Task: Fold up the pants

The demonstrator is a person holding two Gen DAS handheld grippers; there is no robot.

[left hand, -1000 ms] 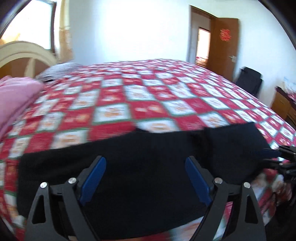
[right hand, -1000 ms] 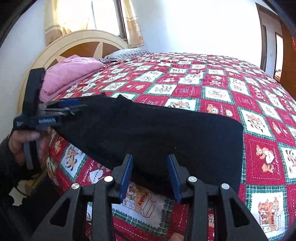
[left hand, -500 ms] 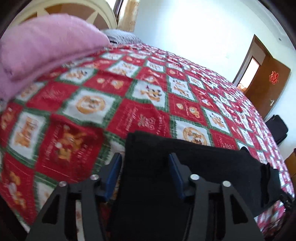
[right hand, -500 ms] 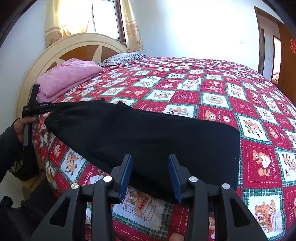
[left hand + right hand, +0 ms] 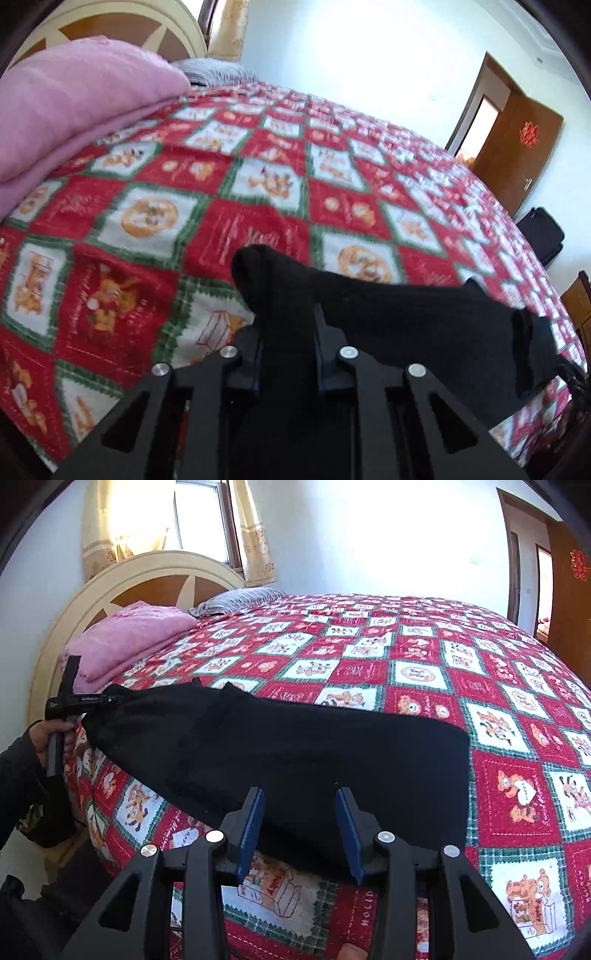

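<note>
Room: bedroom, with a bed under a red and green checked cover, a cream headboard behind it and a door on the far wall
Pants: black, already doubled lengthwise into one long band, lying flat along the near edge of the bed; one end sits under the left gripper, the other end lies just ahead of the right gripper
Left gripper: jaws closing on a pinched-up end of the pants, the cloth rising in a hump just past the fingertips; in the right wrist view it shows side-on at the far left end of the band, held by a hand in a dark sleeve
Right gripper: jaws apart, nothing between the blue pads, hovering just short of the near hem
Blanket: pink, folded, ahead and to the left of the left gripper, clear of the pants
Step in hand: taking hold of the two ends before folding the band end to end
Next move calls for: the right gripper to reach forward and clamp its end through all layers, and a firm left grip so the end can be lifted and carried across without the layers sliding apart
</note>
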